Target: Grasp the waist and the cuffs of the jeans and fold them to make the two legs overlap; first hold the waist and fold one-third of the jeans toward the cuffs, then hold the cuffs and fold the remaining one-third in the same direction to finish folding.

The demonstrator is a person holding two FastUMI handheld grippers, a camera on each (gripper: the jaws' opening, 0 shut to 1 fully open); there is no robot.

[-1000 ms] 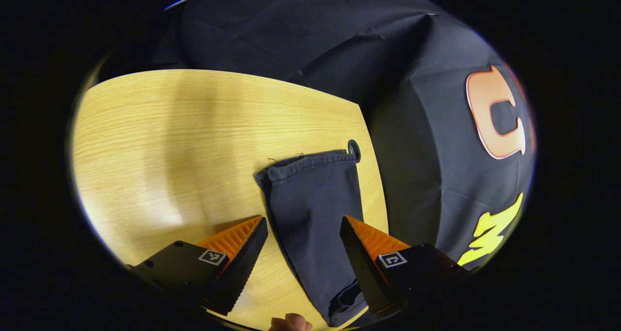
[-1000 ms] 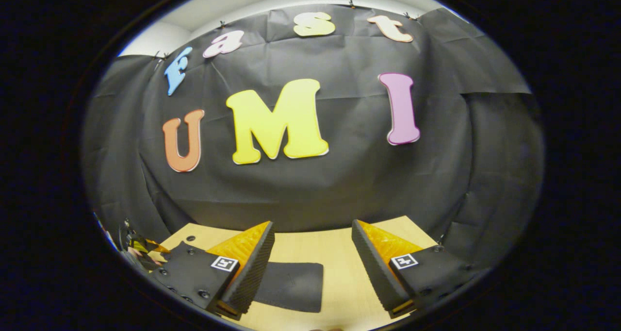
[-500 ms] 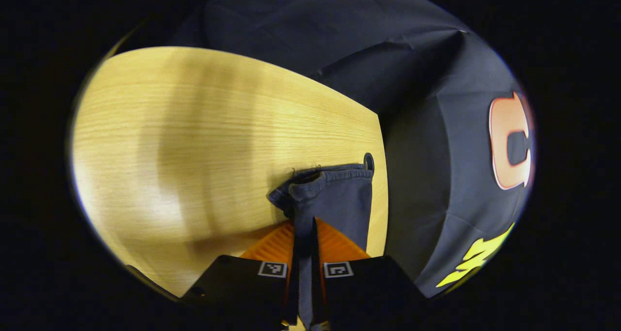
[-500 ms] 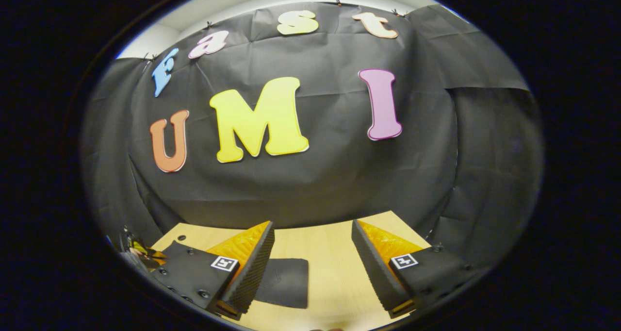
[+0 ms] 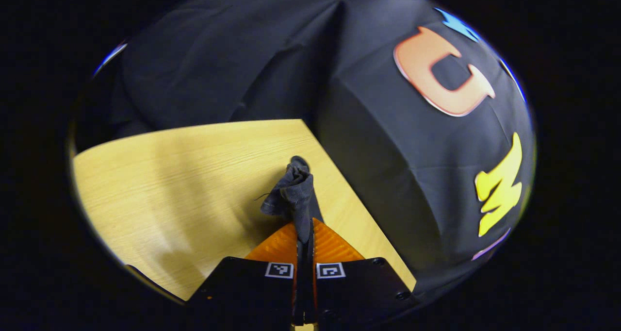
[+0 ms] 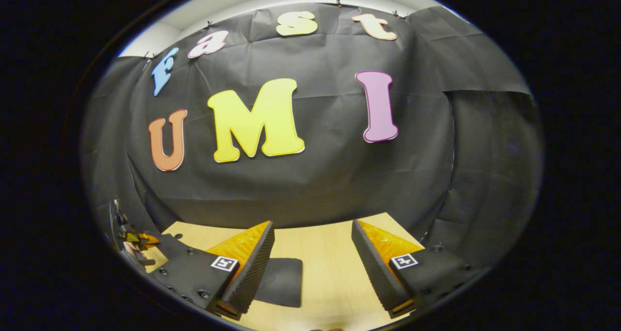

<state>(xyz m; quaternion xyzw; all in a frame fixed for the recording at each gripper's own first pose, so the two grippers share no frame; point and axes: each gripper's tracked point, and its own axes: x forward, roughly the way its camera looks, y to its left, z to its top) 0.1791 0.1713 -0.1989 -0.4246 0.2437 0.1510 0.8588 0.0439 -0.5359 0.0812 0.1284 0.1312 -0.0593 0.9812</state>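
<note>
Left gripper (image 5: 304,239) clamped on a bunched cuff of the dark blue denim jeans (image 5: 292,191), fingers pressed together with the cloth pinched between them. Soft, crumpled fabric, hem rolled into a knot shape, a loose thread at its edge, raised above the pale wood-grain table (image 5: 170,185). Table corner just beyond the cuff, black cloth wall (image 5: 233,69) close behind; broad bare wood to the side.

Right gripper (image 6: 313,263) spread wide, ribbed pads gripping nothing. Flat dark panel of the jeans (image 6: 281,280) on the tabletop (image 6: 320,258) beside one finger (image 6: 250,268), partly hidden by it. Bare wood between the fingers, table edge against the creased cloth wall (image 6: 315,190).
</note>
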